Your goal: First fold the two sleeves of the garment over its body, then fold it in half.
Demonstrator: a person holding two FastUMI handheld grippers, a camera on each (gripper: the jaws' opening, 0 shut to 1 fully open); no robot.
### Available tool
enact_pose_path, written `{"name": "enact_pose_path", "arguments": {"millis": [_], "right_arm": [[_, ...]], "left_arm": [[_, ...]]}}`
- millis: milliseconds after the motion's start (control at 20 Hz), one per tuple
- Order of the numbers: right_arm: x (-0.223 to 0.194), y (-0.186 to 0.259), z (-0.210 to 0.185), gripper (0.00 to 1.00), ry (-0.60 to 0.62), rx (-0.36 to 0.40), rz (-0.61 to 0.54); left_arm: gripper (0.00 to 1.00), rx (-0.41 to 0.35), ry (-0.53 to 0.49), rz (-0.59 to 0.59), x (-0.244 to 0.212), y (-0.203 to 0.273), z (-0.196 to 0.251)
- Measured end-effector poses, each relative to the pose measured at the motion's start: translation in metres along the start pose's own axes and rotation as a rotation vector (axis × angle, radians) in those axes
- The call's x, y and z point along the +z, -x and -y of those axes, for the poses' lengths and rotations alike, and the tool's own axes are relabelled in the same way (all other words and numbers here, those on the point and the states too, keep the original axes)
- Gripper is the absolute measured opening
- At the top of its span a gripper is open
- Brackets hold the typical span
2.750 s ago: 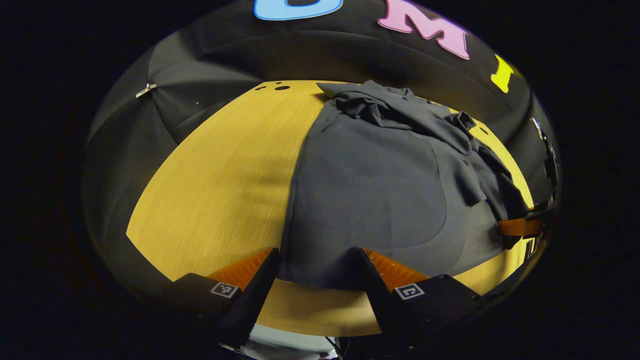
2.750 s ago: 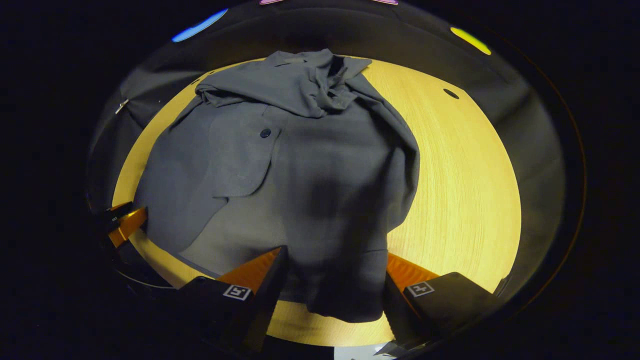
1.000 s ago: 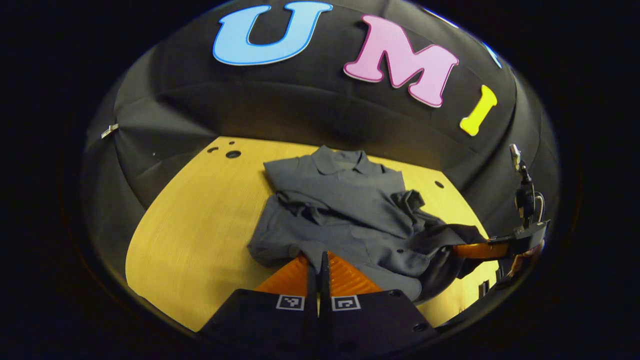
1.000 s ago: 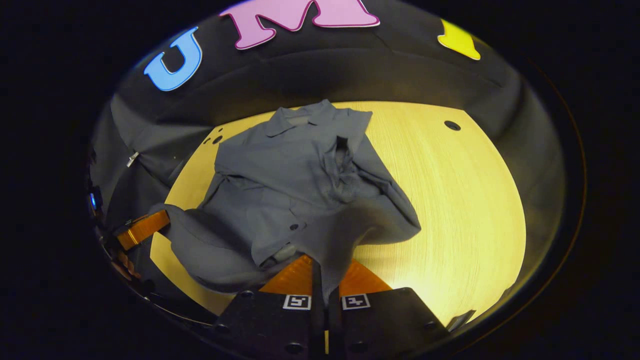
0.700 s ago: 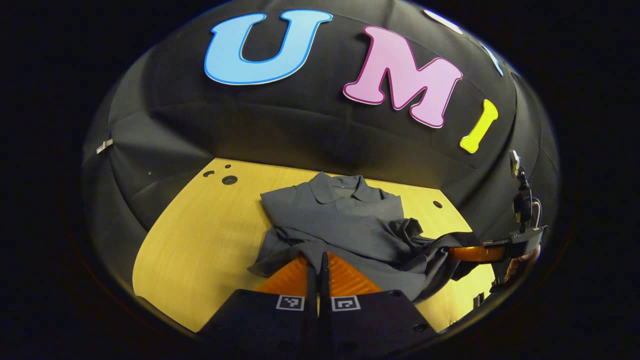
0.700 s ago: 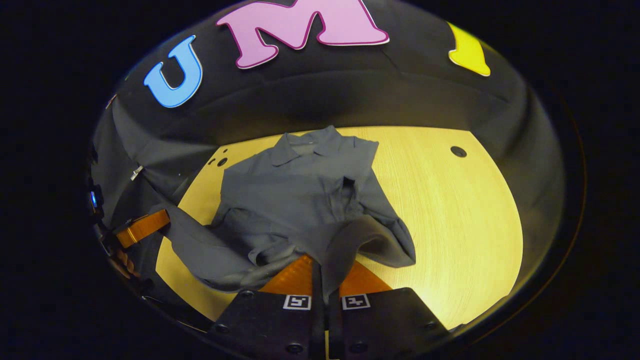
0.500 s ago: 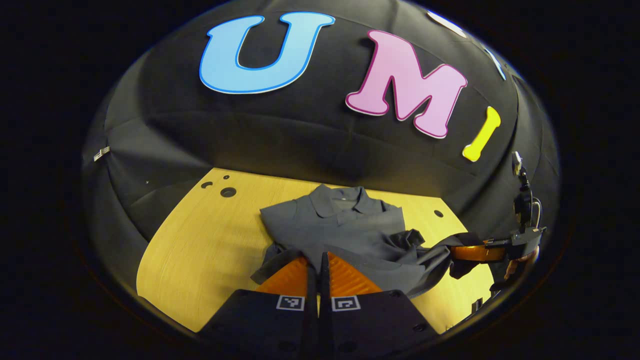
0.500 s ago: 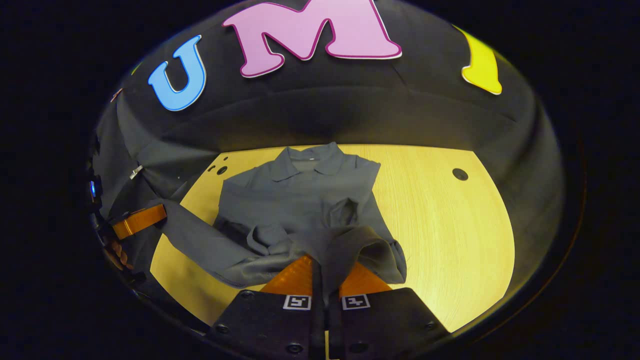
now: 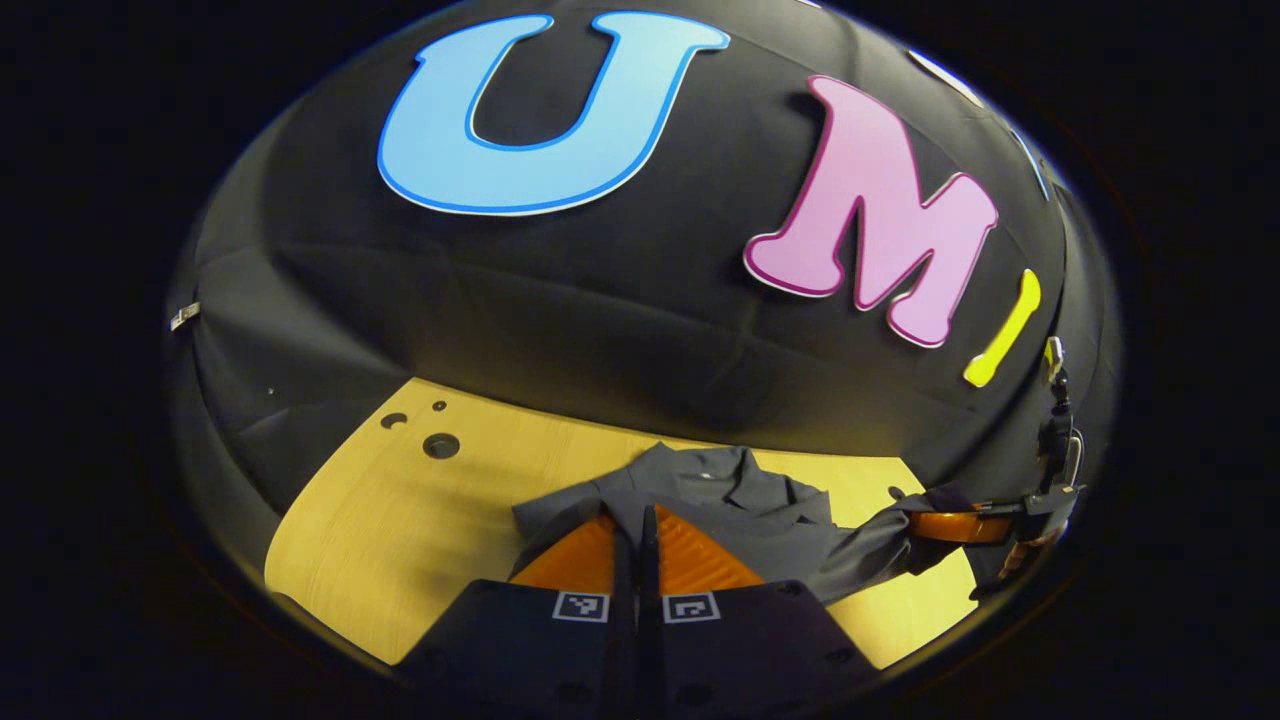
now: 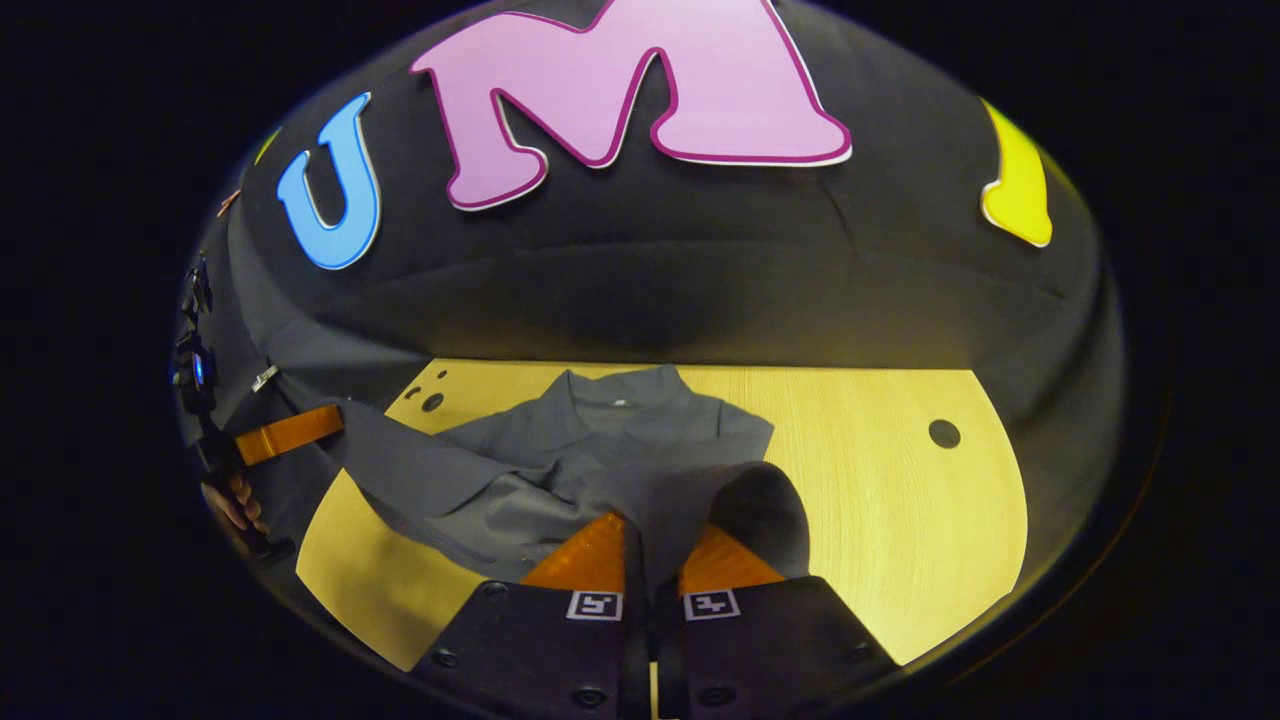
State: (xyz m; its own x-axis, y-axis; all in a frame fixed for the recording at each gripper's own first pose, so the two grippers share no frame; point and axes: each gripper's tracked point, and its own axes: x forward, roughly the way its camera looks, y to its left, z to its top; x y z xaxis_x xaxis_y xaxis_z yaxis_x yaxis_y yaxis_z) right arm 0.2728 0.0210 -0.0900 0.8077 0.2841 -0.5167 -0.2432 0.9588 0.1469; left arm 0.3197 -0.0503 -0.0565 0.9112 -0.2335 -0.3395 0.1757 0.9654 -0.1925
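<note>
Claws at work: the left claw (image 9: pixel 638 522) is clamped tight on the grey shirt's (image 10: pixel 600 440) hem, the right claw (image 10: pixel 650 535) pinched closed on the same raised edge, collar end lying on the wooden bench (image 10: pixel 900 500).

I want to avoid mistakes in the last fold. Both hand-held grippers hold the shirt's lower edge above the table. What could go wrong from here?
1. The hem sags between the left hand-held gripper and the right hand-held gripper, so the shirt may land creased.
2. The folded sleeves underneath look bunched; the top layer could trap that.
3. The collar lies near the table's far edge, so overshooting may push it off.
</note>
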Motion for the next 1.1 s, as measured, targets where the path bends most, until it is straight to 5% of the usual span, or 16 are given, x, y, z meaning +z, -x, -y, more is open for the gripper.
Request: {"name": "enact_pose_path", "arguments": {"millis": [450,850,950,1100], "right_arm": [[0.012,-0.089,0.013,0.07,0.013,-0.001,0.014],[-0.011,-0.125,0.024,0.13,-0.045,-0.033,-0.036],[-0.01,-0.118,0.026,0.38,-0.041,-0.052,-0.04],[-0.004,-0.096,0.027,0.71,-0.052,-0.077,-0.017]], "left_arm": [[0.05,-0.035,-0.086,-0.003,0.005,-0.097,-0.012],[0.11,0.052,-0.038,-0.05,-0.023,-0.126,-0.033],[0.1,0.053,-0.015,-0.051,-0.021,-0.117,-0.032],[0.52,0.052,-0.024,-0.001,-0.003,-0.095,-0.032]]}}
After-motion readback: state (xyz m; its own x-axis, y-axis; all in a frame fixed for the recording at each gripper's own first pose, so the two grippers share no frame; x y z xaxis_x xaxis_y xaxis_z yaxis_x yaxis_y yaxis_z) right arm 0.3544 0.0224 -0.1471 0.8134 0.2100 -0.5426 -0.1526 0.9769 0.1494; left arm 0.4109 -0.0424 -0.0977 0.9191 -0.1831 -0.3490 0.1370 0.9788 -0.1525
